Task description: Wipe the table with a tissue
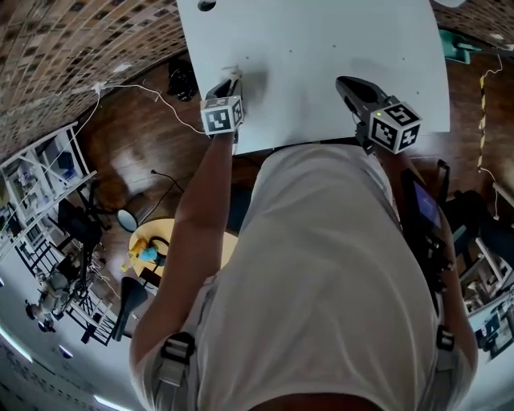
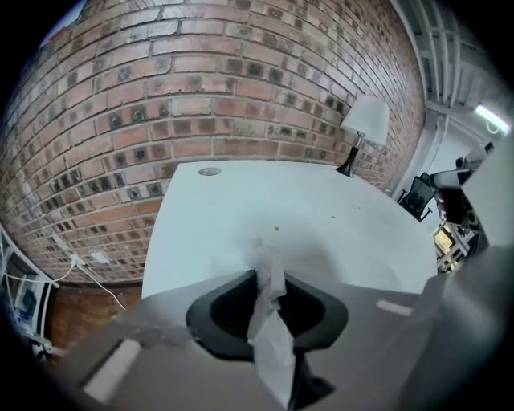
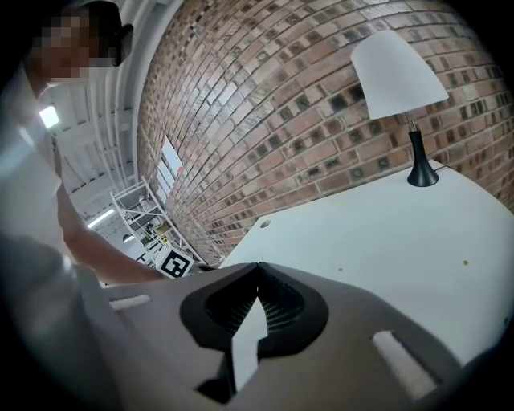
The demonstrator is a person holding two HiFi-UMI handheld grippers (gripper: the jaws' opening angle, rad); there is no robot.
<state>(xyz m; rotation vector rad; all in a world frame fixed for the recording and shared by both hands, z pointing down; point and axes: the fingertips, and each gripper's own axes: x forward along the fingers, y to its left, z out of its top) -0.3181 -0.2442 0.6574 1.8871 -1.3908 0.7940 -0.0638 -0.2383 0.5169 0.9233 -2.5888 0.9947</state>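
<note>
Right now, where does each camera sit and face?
Head view: overhead, looking down at table; shirt, arms, left hand-held gripper, right hand-held gripper.
Left gripper view: rides it, facing brick wall; jaws pinching tissue.
Right gripper view: rides it, facing lamp; jaws shut, left arm beside.
Both gripper views share the lamp.

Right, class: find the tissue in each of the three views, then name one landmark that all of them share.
Head view: the tissue sticks out of the left gripper, upper left, near the table edge.
Left gripper view: lower centre, pinched between the jaws.
Right gripper view: not in it.
Shared landmark: the round hole in the table.
</note>
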